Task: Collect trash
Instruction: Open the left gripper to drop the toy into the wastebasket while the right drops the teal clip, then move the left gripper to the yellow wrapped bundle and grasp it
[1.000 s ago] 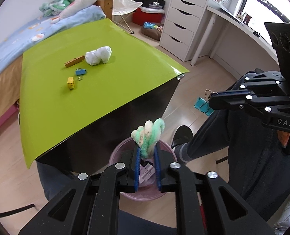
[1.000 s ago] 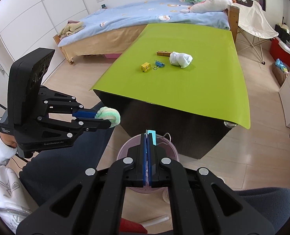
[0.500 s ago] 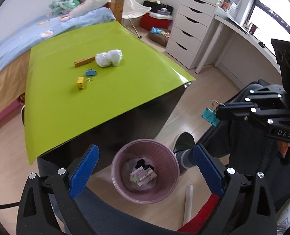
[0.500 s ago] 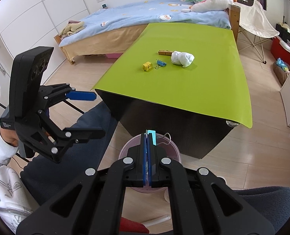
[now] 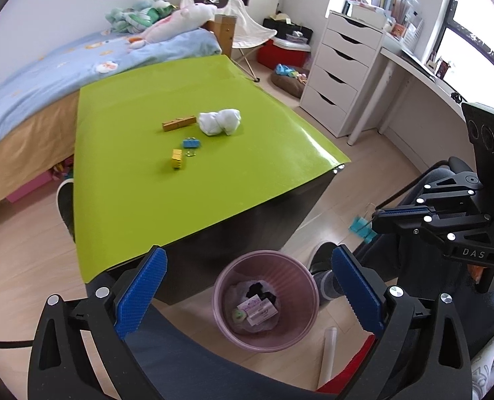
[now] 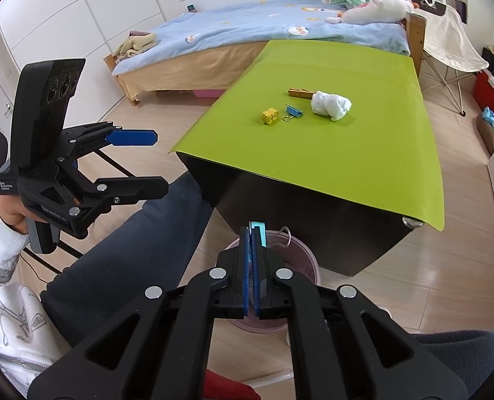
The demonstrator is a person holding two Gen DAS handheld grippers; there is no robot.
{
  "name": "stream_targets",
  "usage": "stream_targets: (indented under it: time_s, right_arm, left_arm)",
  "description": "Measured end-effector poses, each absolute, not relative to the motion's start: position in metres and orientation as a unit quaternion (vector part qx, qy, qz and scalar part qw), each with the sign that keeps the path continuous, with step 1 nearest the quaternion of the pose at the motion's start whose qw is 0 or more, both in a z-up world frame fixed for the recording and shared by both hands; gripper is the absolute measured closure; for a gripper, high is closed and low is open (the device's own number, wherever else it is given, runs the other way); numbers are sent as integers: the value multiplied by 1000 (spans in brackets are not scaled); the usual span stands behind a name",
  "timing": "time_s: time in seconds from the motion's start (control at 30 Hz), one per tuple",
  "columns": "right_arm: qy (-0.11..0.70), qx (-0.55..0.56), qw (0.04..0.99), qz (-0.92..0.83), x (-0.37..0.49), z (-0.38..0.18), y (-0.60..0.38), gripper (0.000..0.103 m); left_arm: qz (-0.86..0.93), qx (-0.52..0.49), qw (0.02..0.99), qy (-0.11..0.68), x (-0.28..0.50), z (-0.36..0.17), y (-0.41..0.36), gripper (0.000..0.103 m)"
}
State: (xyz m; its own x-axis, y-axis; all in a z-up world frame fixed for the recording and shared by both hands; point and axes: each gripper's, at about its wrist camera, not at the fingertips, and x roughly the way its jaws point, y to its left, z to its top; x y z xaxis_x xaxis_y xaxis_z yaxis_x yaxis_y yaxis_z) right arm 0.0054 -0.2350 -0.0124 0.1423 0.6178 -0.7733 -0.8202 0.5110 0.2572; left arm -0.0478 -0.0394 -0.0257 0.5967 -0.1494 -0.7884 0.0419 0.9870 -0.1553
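Note:
My left gripper hangs wide open and empty over the pink waste bin on the floor. A green fuzzy wad and paper wrappers lie in the bin. My right gripper is shut on a teal binder clip, just above the bin. In the left wrist view the right gripper holds that clip right of the bin. On the green table lie a white tissue wad, a wooden clothespin, a blue binder clip and a yellow block.
The bin stands against the table's black front, between a person's legs. A bed lies beyond the table, with a white drawer unit and a desk to the right. A white tube rests on the floor beside the bin.
My left gripper opened and the green fuzzy wad dropped into the bin; the gripper then drew back and up. The right gripper stayed put with its clip.

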Motion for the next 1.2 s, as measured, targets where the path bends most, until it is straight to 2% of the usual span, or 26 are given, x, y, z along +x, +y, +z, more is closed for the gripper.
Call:
stream_targets:
  time_s: [0.03, 0.07, 0.1, 0.13, 0.17, 0.23, 0.43, 1.2]
  right_arm:
    - [446, -117, 747, 479, 5, -14, -234, 94]
    - [447, -118, 748, 476, 5, -15, -234, 69]
    - [448, -113, 750, 474, 6, -16, -235, 54]
    - [445, -105, 752, 474, 6, -15, -237, 27]
    - [439, -94, 757, 474, 6, -13, -240, 17]
    - [437, -88, 764, 466, 8, -10, -243, 11]
    - [454, -78, 769, 443, 16, -13, -246, 6]
    - [454, -57, 794, 401, 58, -7, -243, 5]
  left_arm:
    - [-52, -61, 891, 446, -48, -26, -38, 8]
    - [-51, -61, 891, 446, -48, -27, -38, 8]
    - [-51, -62, 891, 447, -48, -28, -37, 8]
    - [-50, -63, 891, 448, -48, -28, -37, 8]
    - [-50, -63, 890, 448, -48, -29, -37, 8]
    - [-50, -63, 889, 451, -48, -32, -36, 8]
    - [-51, -63, 886, 457, -48, -35, -36, 8]
    - [-20, -33, 893, 448, -22, -30, -22, 8]
